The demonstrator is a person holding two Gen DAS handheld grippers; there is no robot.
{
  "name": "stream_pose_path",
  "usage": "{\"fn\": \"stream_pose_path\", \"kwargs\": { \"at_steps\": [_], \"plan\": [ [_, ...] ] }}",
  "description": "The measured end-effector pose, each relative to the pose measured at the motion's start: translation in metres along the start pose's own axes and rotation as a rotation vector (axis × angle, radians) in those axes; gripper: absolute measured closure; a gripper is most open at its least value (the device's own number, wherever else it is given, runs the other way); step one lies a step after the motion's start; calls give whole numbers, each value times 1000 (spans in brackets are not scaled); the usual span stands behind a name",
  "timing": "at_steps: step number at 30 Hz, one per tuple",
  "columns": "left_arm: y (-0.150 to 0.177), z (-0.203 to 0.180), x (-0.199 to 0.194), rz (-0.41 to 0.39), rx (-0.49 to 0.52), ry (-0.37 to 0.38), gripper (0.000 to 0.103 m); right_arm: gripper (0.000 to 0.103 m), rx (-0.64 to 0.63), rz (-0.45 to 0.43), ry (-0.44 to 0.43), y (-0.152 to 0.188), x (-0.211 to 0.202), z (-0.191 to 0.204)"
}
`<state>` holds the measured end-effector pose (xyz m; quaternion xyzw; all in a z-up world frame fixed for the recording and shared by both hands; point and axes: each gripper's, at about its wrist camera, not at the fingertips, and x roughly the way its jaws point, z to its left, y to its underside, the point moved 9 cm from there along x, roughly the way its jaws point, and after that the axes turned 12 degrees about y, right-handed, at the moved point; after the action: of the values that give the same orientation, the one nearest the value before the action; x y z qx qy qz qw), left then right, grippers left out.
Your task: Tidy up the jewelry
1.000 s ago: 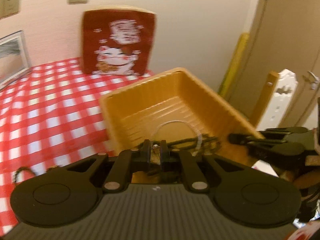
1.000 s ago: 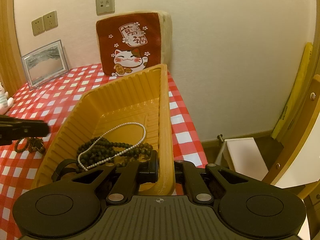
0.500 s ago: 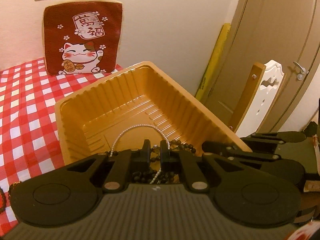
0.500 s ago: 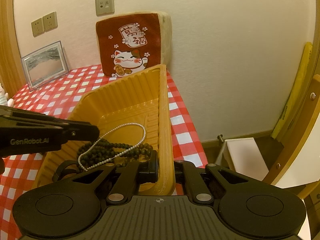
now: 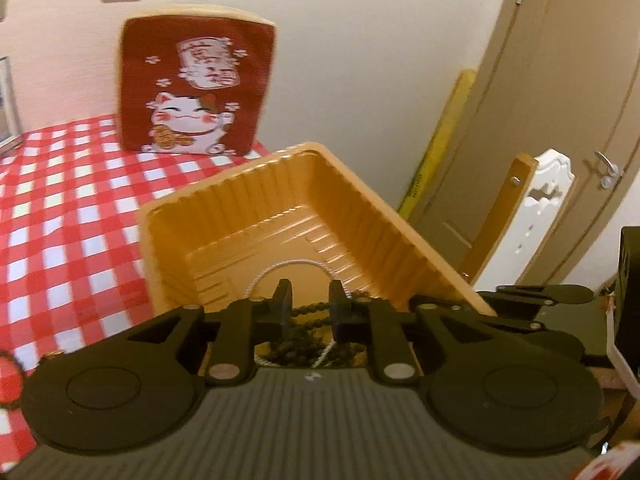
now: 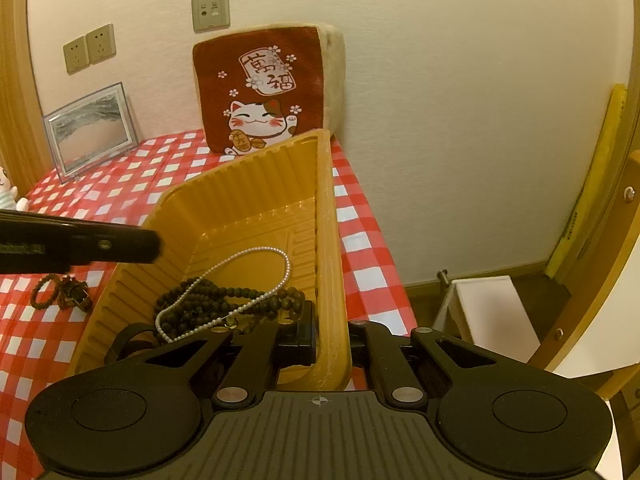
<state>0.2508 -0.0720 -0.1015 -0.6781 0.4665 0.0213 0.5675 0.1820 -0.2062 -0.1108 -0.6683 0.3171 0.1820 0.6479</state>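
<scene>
The right tongs (image 6: 330,336) were clenched on the yellow tray's (image 6: 256,184) near wall. The left tongs (image 5: 308,304) were opening above the tray, nothing pinched between them. At the tray's six o'clock end, the pearl necklace (image 6: 256,256) lay over dark beads (image 6: 200,304).

Cushion (image 5: 196,88) print blurred; dark strap (image 6: 128,340) partly hidden, perhaps watch.

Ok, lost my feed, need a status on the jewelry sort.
Right gripper clamped on tray wall. Left gripper opening over tray, nothing gripped. Pearl strand, dark beads inside. Brown bracelet on cloth.
</scene>
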Motion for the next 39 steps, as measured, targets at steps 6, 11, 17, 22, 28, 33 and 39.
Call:
{"fn": "stream_pose_path", "kwargs": {
  "at_steps": [6,11,17,22,28,33,39],
  "plan": [
    [13,32,-33,-9,-63,-101,84,98,2,2,-3,-1,1,2],
    [33,60,-62,-6,-127,-204,80,98,3,3,-4,0,2,2],
    [64,89,-87,31,-196,-305,77,98,2,3,-5,1,3,2],
    [82,105,-99,55,-244,-360,77,98,-3,3,-6,3,3,2],
    [90,115,-107,59,-273,-401,75,98,-2,3,-6,3,3,1],
    [91,119,-107,66,-271,-406,73,98,-1,4,-6,3,3,1],
    [88,121,-103,56,-219,-414,73,98,-1,6,-6,5,4,1]
  ]
}}
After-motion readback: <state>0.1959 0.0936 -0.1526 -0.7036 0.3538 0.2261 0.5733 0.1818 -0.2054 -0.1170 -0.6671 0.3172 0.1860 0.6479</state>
